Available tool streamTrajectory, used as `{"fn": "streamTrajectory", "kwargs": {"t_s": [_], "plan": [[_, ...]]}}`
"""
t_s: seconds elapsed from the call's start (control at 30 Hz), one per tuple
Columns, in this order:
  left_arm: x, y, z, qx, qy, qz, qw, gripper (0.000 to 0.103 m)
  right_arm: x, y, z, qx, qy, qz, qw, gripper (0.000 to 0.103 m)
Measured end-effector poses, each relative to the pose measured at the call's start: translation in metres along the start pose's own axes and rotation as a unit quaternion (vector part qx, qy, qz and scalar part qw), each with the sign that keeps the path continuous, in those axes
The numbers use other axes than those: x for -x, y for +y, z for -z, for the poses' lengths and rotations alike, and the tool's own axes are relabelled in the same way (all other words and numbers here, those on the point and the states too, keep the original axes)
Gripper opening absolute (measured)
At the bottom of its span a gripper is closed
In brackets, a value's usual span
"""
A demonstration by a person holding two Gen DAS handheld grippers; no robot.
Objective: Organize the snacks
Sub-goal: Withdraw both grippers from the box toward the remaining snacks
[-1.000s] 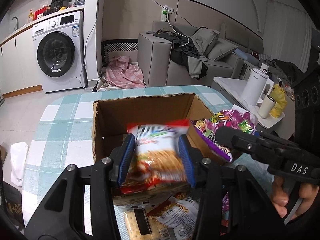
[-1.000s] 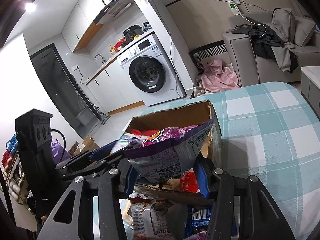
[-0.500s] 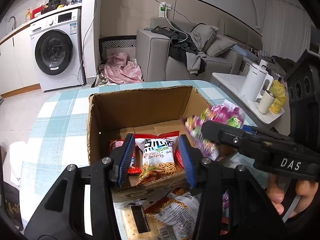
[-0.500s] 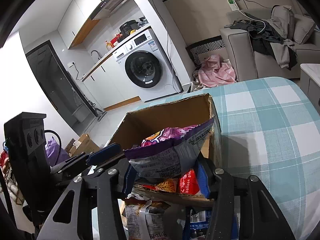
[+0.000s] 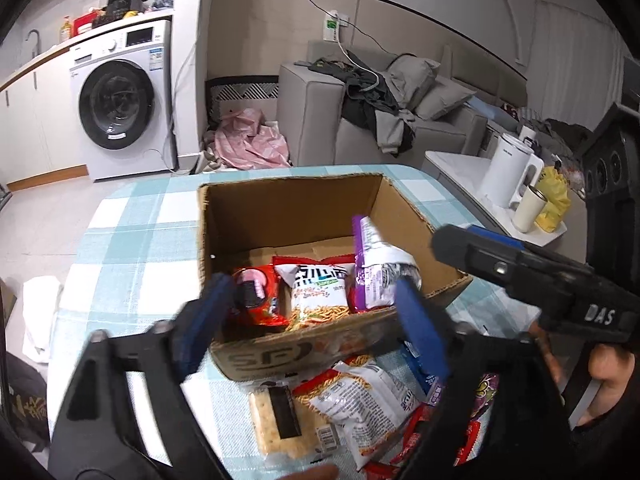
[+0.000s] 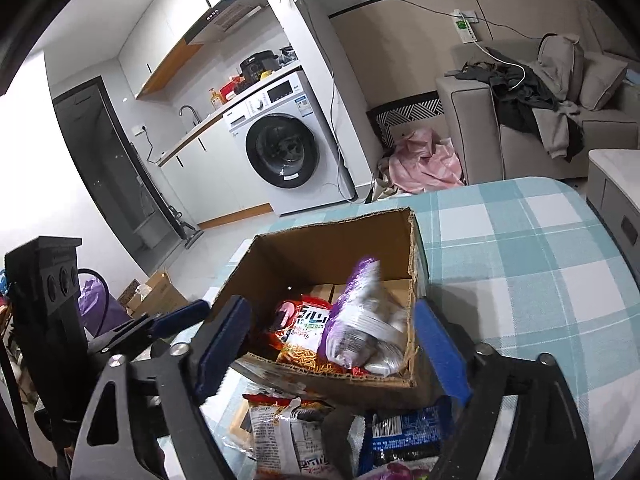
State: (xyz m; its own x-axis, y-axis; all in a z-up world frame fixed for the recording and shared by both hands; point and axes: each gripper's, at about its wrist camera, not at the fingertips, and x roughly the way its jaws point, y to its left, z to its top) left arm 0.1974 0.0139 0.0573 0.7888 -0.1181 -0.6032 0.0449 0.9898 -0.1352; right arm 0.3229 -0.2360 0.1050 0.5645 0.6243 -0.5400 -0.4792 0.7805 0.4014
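An open cardboard box [image 5: 280, 204] [image 6: 332, 248] stands on the checked table. Inside lie a red snack pack [image 5: 256, 296], a white-and-red noodle snack bag [image 5: 316, 292] [image 6: 304, 328] and a purple bag [image 5: 372, 276] [image 6: 356, 328], blurred and tilted against the right wall. My left gripper [image 5: 316, 324] is open and empty at the box's near wall. My right gripper [image 6: 328, 344] is open and empty just above the near wall; it also shows in the left wrist view [image 5: 520, 272]. More snack packs [image 5: 360, 404] [image 6: 288, 436] lie on the table in front of the box.
The teal checked tablecloth [image 6: 520, 248] covers the table around the box. A cracker pack [image 5: 276, 416] and a blue pack [image 6: 404, 436] lie in the near pile. Beyond stand a washing machine [image 5: 120, 100], a sofa [image 5: 360, 120] and a side table with a kettle [image 5: 508, 168].
Both grippers have opened. The noodle snack bag dropped from the left gripper into the box, then the purple bag left the right gripper and fell in beside it.
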Motion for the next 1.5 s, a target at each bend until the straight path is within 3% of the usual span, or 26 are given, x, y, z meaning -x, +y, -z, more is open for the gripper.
{"fn": "streamTrajectory", "kwargs": {"t_s": [0.07, 0.17, 0.63, 1.5], "plan": [[0.008, 0.001, 0.002, 0.002, -0.003, -0.001, 1.0, 0.087, 0.005, 0.001, 0.0, 0.002, 0.002, 0.006, 1.0, 0.099], [0.02, 0.002, 0.005, 0.005, -0.005, -0.003, 1.0, 0.102, 0.012, 0.003, 0.003, 0.01, 0.008, 0.01, 1.0, 0.101], [0.067, 0.003, 0.028, 0.004, -0.018, -0.02, 0.9996, 0.103, 0.051, 0.011, 0.027, 0.033, 0.012, 0.014, 0.999, 0.103], [0.093, 0.022, 0.078, 0.018, 0.007, -0.038, 0.9991, 0.103, 0.075, 0.0, 0.072, 0.036, 0.055, 0.064, 0.996, 0.103]]}}
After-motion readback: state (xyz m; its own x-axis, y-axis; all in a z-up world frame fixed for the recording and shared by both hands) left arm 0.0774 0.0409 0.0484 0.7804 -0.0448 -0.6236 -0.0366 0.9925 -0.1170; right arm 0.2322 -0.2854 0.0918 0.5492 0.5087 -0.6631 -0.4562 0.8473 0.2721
